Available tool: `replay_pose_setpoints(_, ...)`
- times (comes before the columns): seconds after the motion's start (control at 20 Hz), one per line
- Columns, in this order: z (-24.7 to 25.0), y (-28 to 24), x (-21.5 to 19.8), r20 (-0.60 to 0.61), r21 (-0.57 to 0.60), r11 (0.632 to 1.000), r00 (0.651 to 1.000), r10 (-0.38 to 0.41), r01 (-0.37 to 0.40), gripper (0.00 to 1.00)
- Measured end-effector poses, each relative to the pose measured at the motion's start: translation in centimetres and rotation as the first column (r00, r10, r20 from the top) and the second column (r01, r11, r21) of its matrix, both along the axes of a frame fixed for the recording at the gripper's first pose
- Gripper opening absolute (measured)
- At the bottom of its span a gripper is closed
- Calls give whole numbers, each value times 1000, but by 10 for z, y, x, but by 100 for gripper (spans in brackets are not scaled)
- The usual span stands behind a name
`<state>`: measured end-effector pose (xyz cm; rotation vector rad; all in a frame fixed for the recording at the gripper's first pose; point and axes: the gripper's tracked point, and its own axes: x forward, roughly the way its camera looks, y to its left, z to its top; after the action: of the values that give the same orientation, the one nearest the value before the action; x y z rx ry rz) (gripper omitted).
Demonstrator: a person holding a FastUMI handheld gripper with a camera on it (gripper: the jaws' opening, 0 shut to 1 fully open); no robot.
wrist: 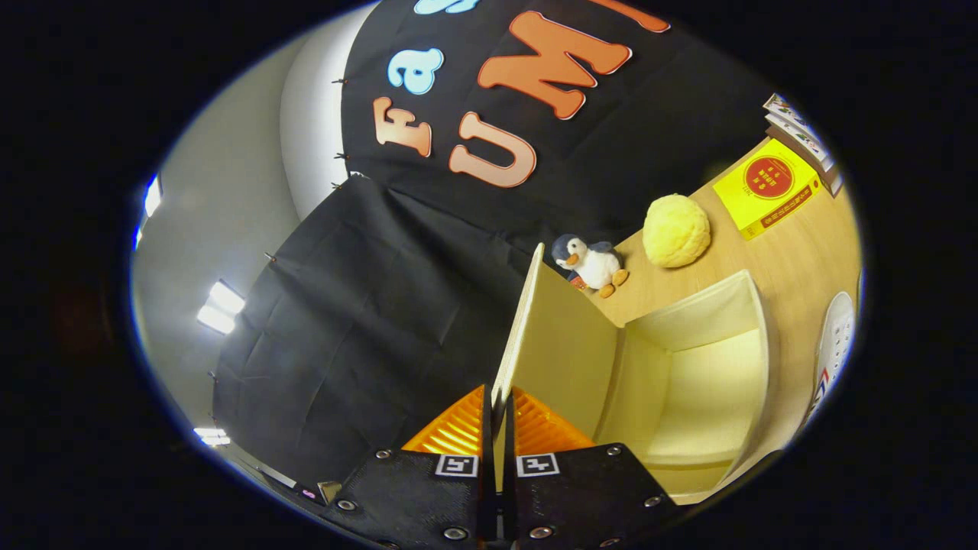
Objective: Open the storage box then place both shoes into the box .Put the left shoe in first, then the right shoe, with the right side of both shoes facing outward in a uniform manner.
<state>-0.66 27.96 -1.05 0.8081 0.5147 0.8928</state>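
The storage box (pixel 752 305) is a cream, open-topped box standing on the wooden table, its inside bare. Its lid (pixel 561 344) stands swung up on the side nearest me, and my gripper (pixel 498 409) is shut on the lid's thin edge, one finger on each face. The whole view is tilted. A white shoe (pixel 833 344) with red and blue marks lies on the table beyond the box's far side, partly cut off.
A small plush penguin (pixel 592 263) and a round yellow plush ball (pixel 676 229) sit on the table (pixel 795 244) behind the box. A yellow book (pixel 768 195) and a stack of thin books (pixel 802 137) lie further off. Black cloth walls close the booth behind.
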Motion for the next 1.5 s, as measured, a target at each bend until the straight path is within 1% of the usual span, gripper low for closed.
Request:
replay_pose_setpoints(0.15,4,35,-1,33,-48,999,999,10,-8,8)
replay_pose_setpoints(0.2,5,48,-2,45,-71,997,999,17,-14,11)
replay_pose_setpoints(0.35,5,79,-5,74,-142,990,997,29,-19,15)
replay_pose_setpoints(0.5,-1,107,-6,94,-223,975,995,44,-22,15)
replay_pose_setpoints(0.55,-6,114,-2,107,-262,965,993,47,-17,19)
replay_pose_setpoints(0.6,-10,119,-1,117,-297,955,992,51,-14,35)
replay_pose_setpoints(0.65,-12,123,0,123,-315,949,991,56,-14,45)
replay_pose_setpoints(0.75,-9,120,8,148,-337,941,989,26,26,83)
replay_pose_setpoints(0.8,-11,111,12,163,-353,934,987,-1,60,98)
replay_pose_setpoints(0.95,-21,70,33,206,-414,895,975,-88,168,98)
replay_pose_setpoints(1.05,-30,33,45,227,-447,860,961,-155,244,98)
replay_pose_setpoints(1.1,-35,13,52,239,-464,839,952,-191,285,98)
replay_pose_setpoints(1.2,-50,-32,61,256,-510,784,933,-254,354,98)
replay_pose_setpoints(1.35,-74,-94,68,248,-565,718,914,-322,406,98)
replay_pose_setpoints(1.5,-103,-148,69,222,-614,662,900,-376,428,98)
